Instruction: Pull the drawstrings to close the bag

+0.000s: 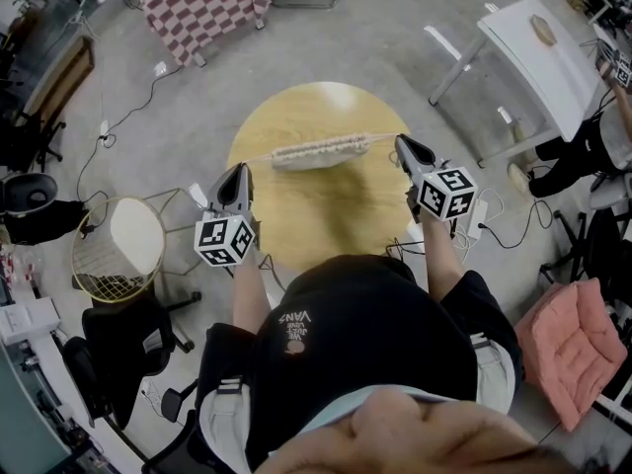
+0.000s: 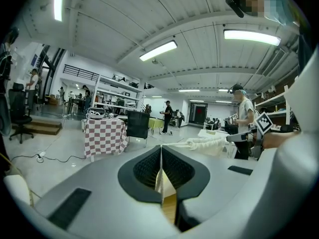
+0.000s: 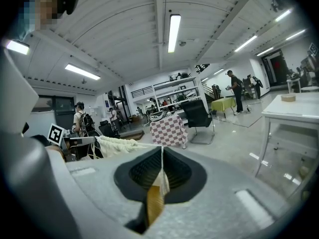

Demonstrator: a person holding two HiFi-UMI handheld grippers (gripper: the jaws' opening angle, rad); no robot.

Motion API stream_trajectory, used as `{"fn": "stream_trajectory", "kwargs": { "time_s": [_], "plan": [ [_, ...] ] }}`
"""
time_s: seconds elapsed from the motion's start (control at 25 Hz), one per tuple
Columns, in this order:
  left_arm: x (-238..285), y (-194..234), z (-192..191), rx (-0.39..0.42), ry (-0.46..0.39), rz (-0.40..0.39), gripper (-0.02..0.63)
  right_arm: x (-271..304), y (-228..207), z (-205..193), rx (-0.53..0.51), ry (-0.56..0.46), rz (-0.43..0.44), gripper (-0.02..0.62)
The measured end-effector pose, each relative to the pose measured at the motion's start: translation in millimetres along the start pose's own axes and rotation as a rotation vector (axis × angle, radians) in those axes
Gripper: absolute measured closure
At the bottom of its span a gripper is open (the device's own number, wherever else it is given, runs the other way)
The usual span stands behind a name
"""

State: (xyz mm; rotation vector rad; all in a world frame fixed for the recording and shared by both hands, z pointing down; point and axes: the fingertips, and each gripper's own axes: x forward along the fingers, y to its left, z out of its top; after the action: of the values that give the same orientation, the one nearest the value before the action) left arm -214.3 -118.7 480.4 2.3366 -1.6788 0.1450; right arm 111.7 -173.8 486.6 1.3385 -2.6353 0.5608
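Observation:
A white cloth bag (image 1: pixel 321 150), bunched tight along its top, lies on the far half of the round wooden table (image 1: pixel 306 215). A thin drawstring (image 1: pixel 259 156) runs taut from its left end to my left gripper (image 1: pixel 240 171), which is shut on the cord. Another drawstring (image 1: pixel 381 138) leads from the right end into my right gripper (image 1: pixel 400 142), also shut on it. In the left gripper view the cord (image 2: pixel 172 144) leaves the closed jaws toward the bag (image 2: pixel 209 144). The right gripper view shows its cord (image 3: pixel 147 146) reaching the bag (image 3: pixel 119 146).
A wire basket (image 1: pixel 118 250) and a black chair (image 1: pixel 128 349) stand left of the table. A white table (image 1: pixel 538 52) is at the back right, a checked table (image 1: pixel 202 3) at the back left, and a pink cushioned seat (image 1: pixel 573 344) at the right.

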Motion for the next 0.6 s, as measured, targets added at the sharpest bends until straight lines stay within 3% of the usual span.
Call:
{"fn": "stream_trajectory", "kwargs": {
  "time_s": [0.6],
  "plan": [
    [-4,9,-4,-0.002,0.01,0.019,0.589,-4,-13,-6,0.024,0.011,-0.032,0.592]
  ]
}}
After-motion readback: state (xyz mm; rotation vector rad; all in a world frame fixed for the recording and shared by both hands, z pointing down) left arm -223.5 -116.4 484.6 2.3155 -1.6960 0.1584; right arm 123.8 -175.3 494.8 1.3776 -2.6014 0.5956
